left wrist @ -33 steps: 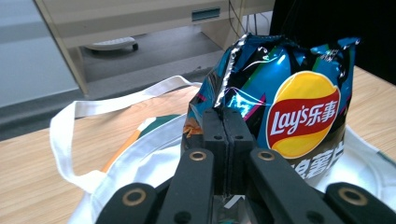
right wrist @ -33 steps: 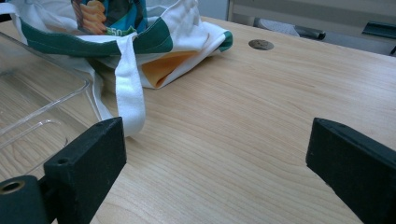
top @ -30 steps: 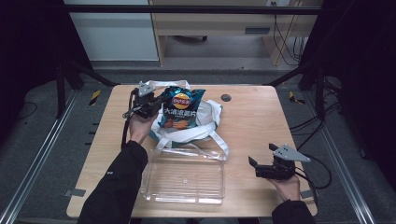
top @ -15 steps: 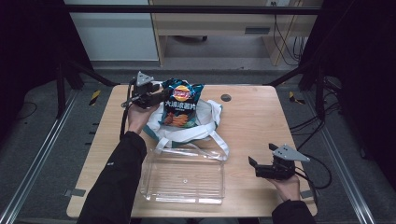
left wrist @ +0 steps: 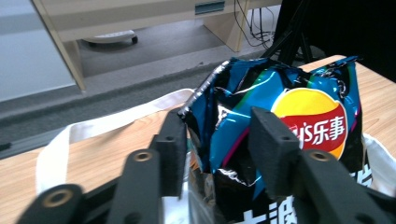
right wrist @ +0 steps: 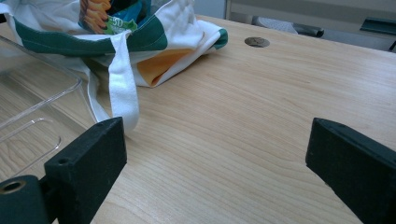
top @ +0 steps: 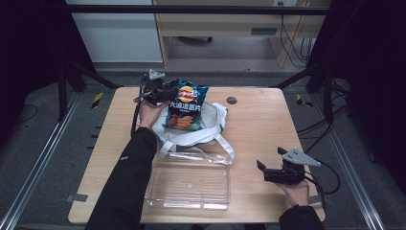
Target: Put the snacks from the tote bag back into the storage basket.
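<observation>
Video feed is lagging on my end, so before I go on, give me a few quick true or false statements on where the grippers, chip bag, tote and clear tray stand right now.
1. The left gripper is clamped on the chip bag. True.
2. The right gripper holds the tote strap. False: its jaws stand wide open over bare table, holding nothing.
3. The chip bag lies in the clear tray. False: it is up at the white tote bag.
4. The clear tray sits nearer the person than the tote bag. True.
</observation>
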Demonstrator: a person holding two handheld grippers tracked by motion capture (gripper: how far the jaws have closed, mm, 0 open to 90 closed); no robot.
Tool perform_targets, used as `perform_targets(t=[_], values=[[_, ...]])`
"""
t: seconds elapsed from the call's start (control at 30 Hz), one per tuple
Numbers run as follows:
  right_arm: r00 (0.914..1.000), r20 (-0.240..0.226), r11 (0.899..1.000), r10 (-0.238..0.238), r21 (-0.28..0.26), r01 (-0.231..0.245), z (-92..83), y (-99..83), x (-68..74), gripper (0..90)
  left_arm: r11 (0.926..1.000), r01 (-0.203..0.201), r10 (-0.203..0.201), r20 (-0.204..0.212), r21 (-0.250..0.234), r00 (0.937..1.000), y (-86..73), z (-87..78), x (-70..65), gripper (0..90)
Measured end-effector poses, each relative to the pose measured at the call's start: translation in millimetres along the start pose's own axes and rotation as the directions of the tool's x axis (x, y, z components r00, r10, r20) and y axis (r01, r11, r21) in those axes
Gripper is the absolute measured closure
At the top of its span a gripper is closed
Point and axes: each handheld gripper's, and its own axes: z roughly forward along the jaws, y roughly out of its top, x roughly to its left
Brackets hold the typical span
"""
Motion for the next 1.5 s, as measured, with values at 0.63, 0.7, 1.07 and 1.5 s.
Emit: perform_targets(t=[0.63, 0.7, 1.07, 1.5], values=[[1.0, -0.007, 1.0, -0.006, 0.015, 0.006, 2.7, -0.7, 1.2, 5.6, 0.9975, -0.015, 0.015, -0.005, -0.069, 0.9999, -15.8, -24.6, -11.3, 90.0], [0.9999, -0.01, 1.0, -0.008, 0.013, 0.008, 3.0, -0.7, 1.2, 5.6, 0.9968, -0.018, 0.018, -0.004, -0.078, 0.9998, -16.8, -27.5, -13.6, 90.0], [0.9999, -0.014, 1.0, -0.009, 0.012, 0.009, 2.5, -0.2, 1.2, 5.7, 0.9948, -0.034, 0.033, -0.012, -0.095, 0.9994, -22.0, -38.2, -19.2, 90.0], [0.9998, -0.013, 1.0, -0.013, 0.012, 0.014, 2.3, 0.5, 2.7, 5.8, 0.9938, -0.046, 0.041, -0.047, -0.101, 0.998, -34.0, -62.8, -28.4, 90.0]])
